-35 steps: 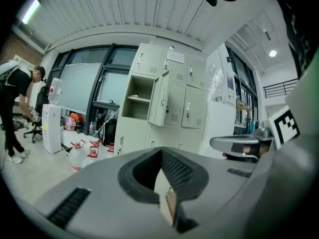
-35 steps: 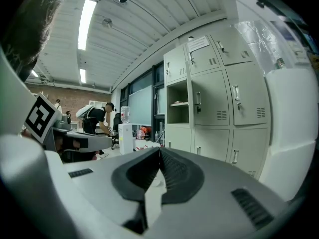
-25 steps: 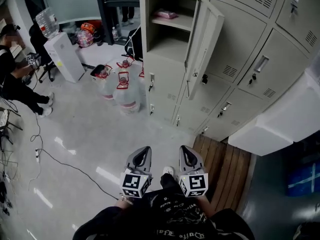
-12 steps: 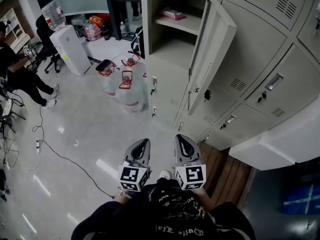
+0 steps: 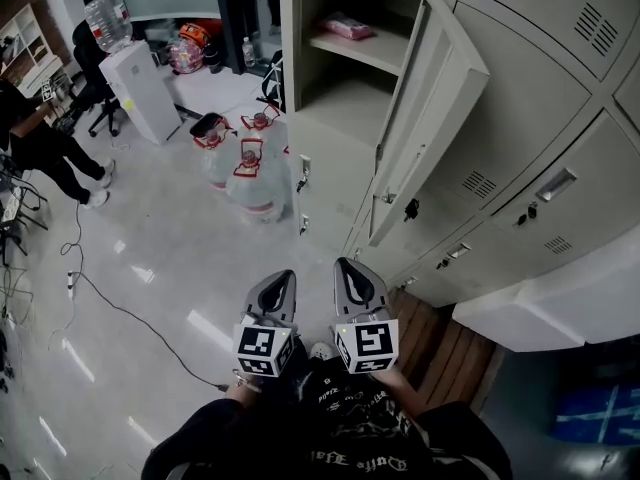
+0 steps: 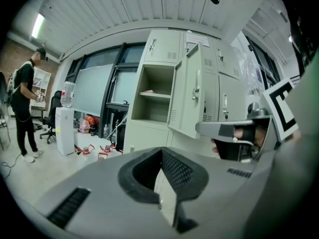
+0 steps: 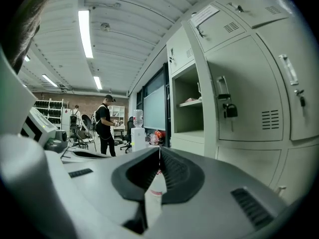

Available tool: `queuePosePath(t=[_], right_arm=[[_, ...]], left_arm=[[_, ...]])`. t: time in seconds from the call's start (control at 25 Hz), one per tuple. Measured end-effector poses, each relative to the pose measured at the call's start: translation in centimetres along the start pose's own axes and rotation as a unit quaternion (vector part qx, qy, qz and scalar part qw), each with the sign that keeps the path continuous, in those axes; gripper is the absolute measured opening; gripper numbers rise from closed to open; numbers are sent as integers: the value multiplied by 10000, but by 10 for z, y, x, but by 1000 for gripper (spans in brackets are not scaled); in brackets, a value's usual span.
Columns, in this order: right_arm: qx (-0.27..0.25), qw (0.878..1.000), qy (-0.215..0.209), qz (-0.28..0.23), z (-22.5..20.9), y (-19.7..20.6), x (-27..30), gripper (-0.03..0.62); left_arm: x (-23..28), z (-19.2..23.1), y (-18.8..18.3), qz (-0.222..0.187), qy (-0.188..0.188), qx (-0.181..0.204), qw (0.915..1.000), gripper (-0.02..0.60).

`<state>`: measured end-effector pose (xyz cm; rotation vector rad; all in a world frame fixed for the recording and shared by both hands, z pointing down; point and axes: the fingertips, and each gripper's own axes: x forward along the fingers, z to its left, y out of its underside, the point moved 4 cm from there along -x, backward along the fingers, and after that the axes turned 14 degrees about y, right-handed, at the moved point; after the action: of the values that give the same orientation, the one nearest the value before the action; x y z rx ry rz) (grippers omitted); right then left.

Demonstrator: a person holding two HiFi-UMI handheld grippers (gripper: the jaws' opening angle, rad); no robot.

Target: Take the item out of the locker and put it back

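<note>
pink item [image 5: 349, 26], seemingly a packet, lies on locker shelf [image 5: 375, 53].

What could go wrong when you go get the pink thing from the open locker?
The open door juts out, so the right gripper might bump it reaching in. The pink item lies on the upper shelf; shut jaws could push it deeper. Water bottles stand close by, easy to kick.
</note>
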<state>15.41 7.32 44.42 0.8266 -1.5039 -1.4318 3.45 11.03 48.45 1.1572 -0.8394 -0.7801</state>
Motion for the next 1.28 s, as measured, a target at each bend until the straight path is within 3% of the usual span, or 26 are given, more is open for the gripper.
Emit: queuePosePath(t=[0.2,0.6,0.84,1.04,1.28], right_arm=[[-109,9999,-75,-45,10,-8,21,5],[-99,9996,245,123,16,-15,97,5],[-132,9989,428,153,20,-24,147,5],[-28,9965,805,217,13,-33,184,5],[-56,9955,939,93,13,-58,222,11]], left_arm=[[18,15,-7,71,21,14,10000,8],[66,73,-25,143,410,27,9991,8],[95,119,-37,241,400,41,9989,8],[113,152,-49,293,580,72,9979,8],[138,181,-61,578,984,321,9929,8]])
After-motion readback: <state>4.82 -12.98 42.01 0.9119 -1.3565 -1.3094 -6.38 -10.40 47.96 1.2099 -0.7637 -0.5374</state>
